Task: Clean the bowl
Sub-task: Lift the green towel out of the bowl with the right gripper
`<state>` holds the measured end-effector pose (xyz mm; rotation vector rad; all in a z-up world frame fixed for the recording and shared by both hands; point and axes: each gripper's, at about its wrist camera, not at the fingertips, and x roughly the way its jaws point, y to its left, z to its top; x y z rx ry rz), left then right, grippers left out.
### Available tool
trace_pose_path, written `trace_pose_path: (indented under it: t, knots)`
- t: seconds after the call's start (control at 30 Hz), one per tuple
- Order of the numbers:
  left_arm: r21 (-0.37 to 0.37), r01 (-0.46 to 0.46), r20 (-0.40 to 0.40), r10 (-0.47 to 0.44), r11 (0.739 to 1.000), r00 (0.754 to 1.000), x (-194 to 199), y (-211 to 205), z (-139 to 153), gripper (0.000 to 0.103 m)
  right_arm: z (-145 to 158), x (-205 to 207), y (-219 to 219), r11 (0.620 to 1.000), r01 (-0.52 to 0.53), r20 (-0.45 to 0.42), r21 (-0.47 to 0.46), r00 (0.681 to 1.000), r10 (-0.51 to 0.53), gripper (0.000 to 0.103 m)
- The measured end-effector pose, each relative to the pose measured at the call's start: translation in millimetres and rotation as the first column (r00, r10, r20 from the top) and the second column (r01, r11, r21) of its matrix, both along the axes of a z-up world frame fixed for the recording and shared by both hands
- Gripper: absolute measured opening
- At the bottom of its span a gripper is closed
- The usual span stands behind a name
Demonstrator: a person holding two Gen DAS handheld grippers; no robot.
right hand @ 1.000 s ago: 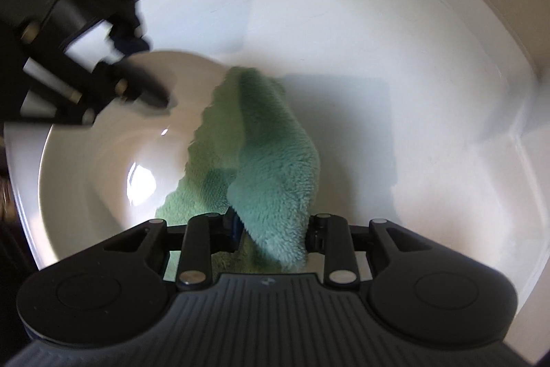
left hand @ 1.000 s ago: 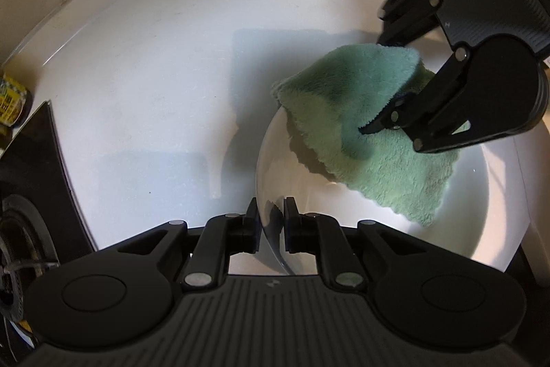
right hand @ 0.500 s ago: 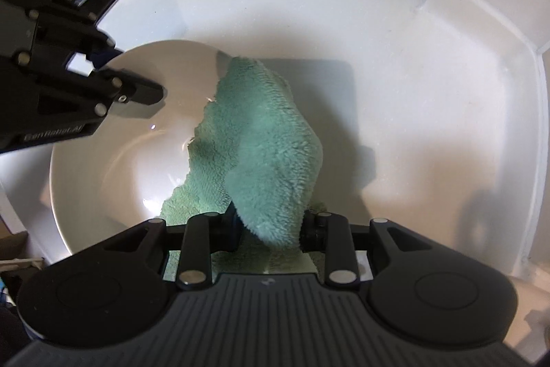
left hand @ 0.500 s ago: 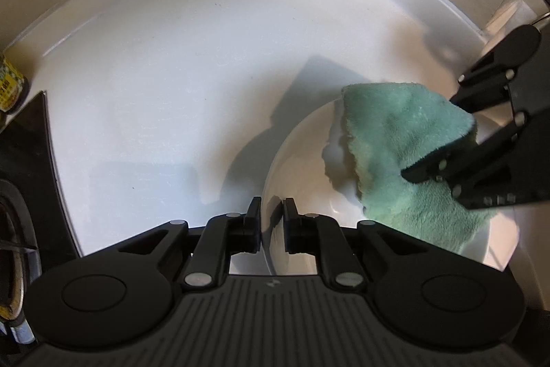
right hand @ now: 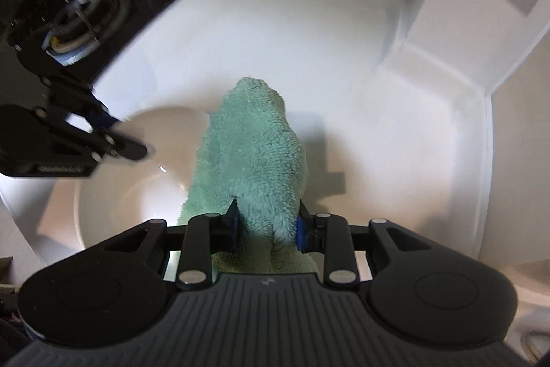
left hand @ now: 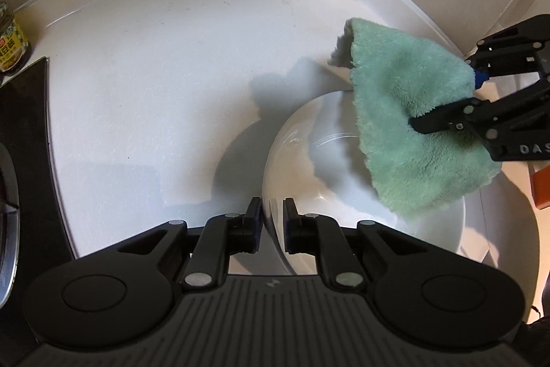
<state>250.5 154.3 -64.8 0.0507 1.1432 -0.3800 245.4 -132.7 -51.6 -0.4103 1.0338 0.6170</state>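
Bowl [left hand: 309,140] interior partly hidden by green cloth [left hand: 405,126].

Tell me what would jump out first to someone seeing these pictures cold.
The fluffy green cloth, pinched in the right tongs, whose jaws are closing on it; it hangs above the far side of the white bowl. Next, the bowl itself on the white counter, its near rim clamped by the left tongs. A black stove burner sits off to the left.
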Motion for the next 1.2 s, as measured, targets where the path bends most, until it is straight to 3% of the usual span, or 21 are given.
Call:
trace_pose_path:
  t: [0.1,0.23,0.33,0.43,0.6,0.77,0.83,0.93,1.0,1.07,1.13,1.2]
  knots:
    - [0.004,0.007,0.000,-0.007,1.000,1.000,4,0,1,0.011,5,-10,7,0.999,-0.037,0.059,0.003,0.998,0.036,0.014]
    - [0.002,0.013,0.004,-0.013,1.000,1.000,9,12,-1,0.011,4,-20,21,0.994,-0.111,0.065,0.011,0.992,0.110,0.012]
    - [-0.005,0.016,0.004,-0.016,1.000,1.000,8,14,1,0.011,-7,-20,29,0.986,-0.165,0.009,0.016,0.986,0.165,0.012]
    - [-0.012,0.021,0.001,-0.021,1.000,1.000,6,15,3,0.012,-26,-13,45,0.970,-0.235,-0.125,0.057,0.963,0.240,0.011]
    - [0.009,0.040,-0.004,-0.040,0.999,0.999,2,14,8,0.012,-49,-4,66,0.968,-0.235,-0.026,-0.089,0.972,0.234,0.011]
    - [0.044,0.043,0.008,-0.044,0.998,0.999,-7,15,15,0.010,-60,3,74,0.966,-0.259,-0.091,0.019,0.961,0.259,0.011]
    - [0.042,0.033,0.007,-0.033,0.999,0.999,-10,18,16,0.010,-63,-1,78,0.947,-0.314,-0.188,0.073,0.928,0.322,0.011]
    - [0.039,0.037,0.000,-0.037,0.999,0.999,-9,19,15,0.010,-63,-10,84,0.906,-0.423,-0.259,-0.003,0.876,0.408,0.011]
    - [0.047,0.046,-0.002,-0.046,0.998,0.999,-5,15,13,0.010,-60,-11,89,0.877,-0.462,-0.231,-0.134,0.875,0.426,0.010]
    - [0.053,0.053,0.001,-0.053,0.997,0.999,0,14,11,0.010,-59,-11,94,0.848,-0.454,-0.140,-0.274,0.891,0.432,0.010]
    - [0.062,0.049,0.005,-0.050,0.997,0.999,2,15,10,0.010,-60,-6,97,0.871,-0.428,-0.073,-0.241,0.903,0.424,0.010]
    - [0.073,0.041,0.007,-0.042,0.996,0.999,2,17,11,0.009,-62,-5,98,0.895,-0.423,-0.059,-0.144,0.906,0.419,0.011]
